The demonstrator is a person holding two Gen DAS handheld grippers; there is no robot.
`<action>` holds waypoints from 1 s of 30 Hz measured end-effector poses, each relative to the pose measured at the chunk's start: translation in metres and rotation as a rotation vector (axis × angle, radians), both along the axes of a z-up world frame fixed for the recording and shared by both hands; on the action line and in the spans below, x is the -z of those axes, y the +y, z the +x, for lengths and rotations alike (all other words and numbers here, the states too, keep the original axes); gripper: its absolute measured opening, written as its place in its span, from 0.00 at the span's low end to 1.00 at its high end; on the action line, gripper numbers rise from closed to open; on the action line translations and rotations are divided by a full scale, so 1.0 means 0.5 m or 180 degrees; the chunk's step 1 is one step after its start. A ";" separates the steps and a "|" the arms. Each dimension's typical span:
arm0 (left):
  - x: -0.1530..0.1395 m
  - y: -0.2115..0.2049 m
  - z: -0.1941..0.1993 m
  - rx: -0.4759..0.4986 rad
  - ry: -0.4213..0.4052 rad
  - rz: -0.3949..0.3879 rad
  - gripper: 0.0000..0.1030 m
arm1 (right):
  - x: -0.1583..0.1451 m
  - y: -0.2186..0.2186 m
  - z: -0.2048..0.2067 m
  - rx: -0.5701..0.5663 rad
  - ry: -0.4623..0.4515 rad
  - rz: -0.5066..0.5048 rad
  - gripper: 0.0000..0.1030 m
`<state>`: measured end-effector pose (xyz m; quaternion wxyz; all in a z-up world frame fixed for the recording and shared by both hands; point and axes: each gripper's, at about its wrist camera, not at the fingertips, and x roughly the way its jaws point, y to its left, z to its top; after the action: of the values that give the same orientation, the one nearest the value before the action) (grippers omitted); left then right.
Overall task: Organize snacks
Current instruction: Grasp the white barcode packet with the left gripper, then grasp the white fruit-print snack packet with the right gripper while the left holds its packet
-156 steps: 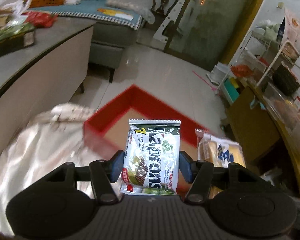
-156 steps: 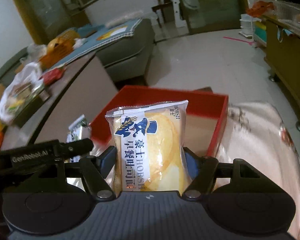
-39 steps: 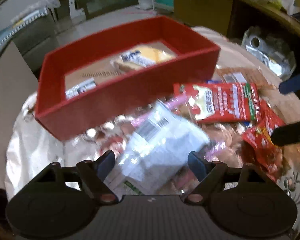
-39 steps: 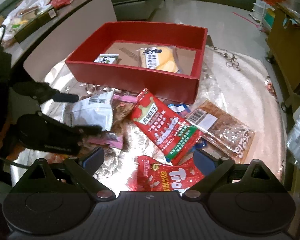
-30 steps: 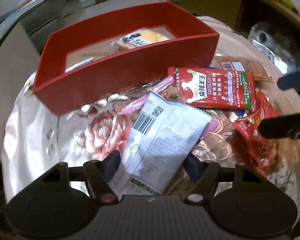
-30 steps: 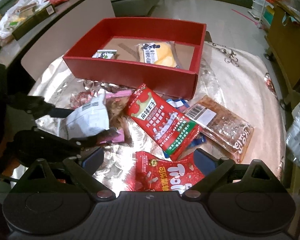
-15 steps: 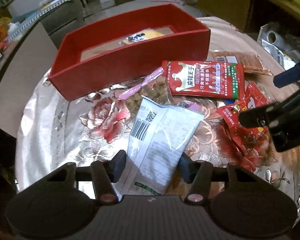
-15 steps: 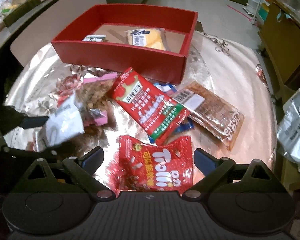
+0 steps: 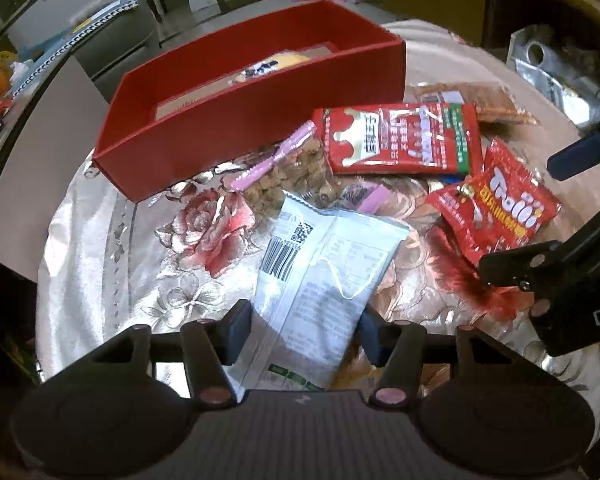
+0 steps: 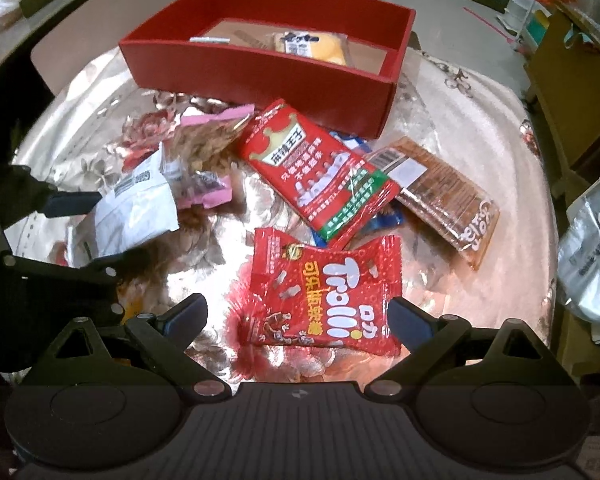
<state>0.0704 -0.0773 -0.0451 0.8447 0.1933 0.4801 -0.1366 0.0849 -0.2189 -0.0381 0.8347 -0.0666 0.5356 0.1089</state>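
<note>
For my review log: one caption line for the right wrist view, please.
Right gripper open over a red Trolli packet; left gripper grips a white packet before the red box.

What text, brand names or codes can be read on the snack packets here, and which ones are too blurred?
"Trolli" in white letters: red gummy packet, with Chinese characters beside it.
Yellow Chinese characters, not clearly legible: long red packet.
Barcode and QR code, digits and small print unreadable: white packet in the left claw.
Barcode and white label, unreadable: brown packet.
Dark print, too small to read: yellow packet in the red box.
</note>
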 end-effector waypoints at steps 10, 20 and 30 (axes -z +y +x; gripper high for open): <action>-0.029 0.034 0.010 -0.0249 -0.0010 -0.0353 0.33 | 0.010 -0.023 -0.083 0.0253 0.0007 0.0135 0.96; -0.129 0.154 -0.012 -0.0711 -0.0167 -0.1073 0.33 | 0.046 0.059 -0.182 0.0262 0.0253 0.0563 0.90; -0.128 0.171 -0.008 -0.0763 -0.0092 -0.1209 0.34 | 0.080 0.136 -0.141 0.0006 0.0117 0.0168 0.65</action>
<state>0.0663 0.0081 0.0190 0.8829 -0.0258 0.4531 -0.1205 0.0144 -0.1507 -0.0779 0.8263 -0.0420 0.5480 0.1234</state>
